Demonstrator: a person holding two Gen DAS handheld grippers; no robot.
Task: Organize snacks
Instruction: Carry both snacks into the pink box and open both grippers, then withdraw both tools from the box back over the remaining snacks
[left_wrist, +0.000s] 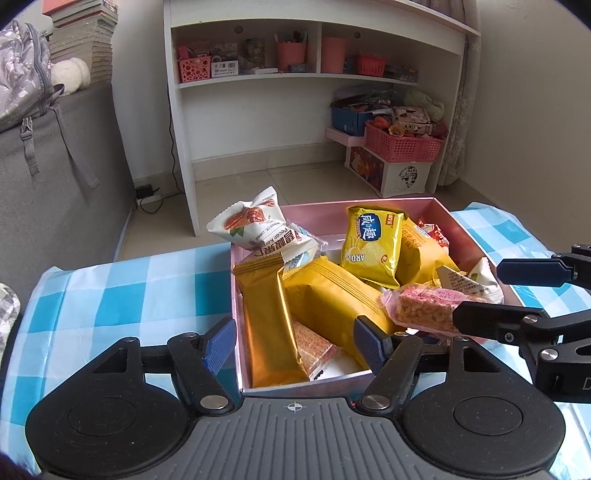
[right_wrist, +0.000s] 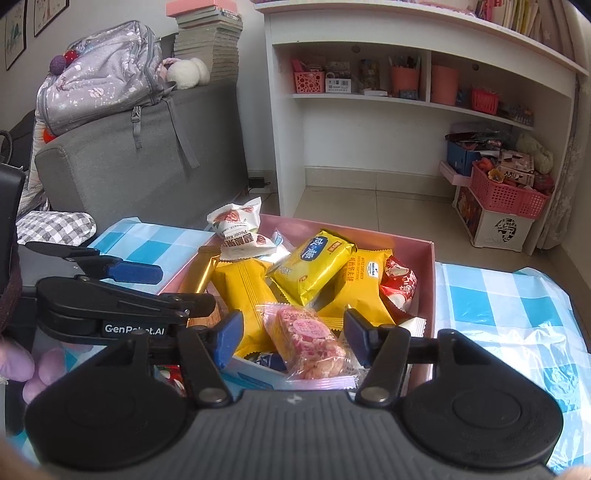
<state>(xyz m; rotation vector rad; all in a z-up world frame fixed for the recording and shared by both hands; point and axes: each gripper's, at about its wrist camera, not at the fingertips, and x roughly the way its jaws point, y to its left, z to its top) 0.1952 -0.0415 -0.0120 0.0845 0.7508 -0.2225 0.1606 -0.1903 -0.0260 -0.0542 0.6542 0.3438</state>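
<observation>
Both claws hang with jaws apart over the pink cardboard box (right_wrist: 424, 273) on the blue-checked counter (right_wrist: 517, 295), the left claw (left_wrist: 295, 341) gripping nothing, above yellow foil packets (left_wrist: 332, 299). Between the right claw (right_wrist: 291, 338) jaws, ungripped, lies the clear-wrapped pink crispy bar (right_wrist: 310, 343); likely light, crinkly, brittle, best pinched gently across its middle.

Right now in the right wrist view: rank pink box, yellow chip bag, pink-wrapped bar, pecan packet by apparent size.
1. pink box
2. yellow chip bag
3-4. pink-wrapped bar and pecan packet: unranked; the bar sits nearest the camera, which inflates it.
</observation>
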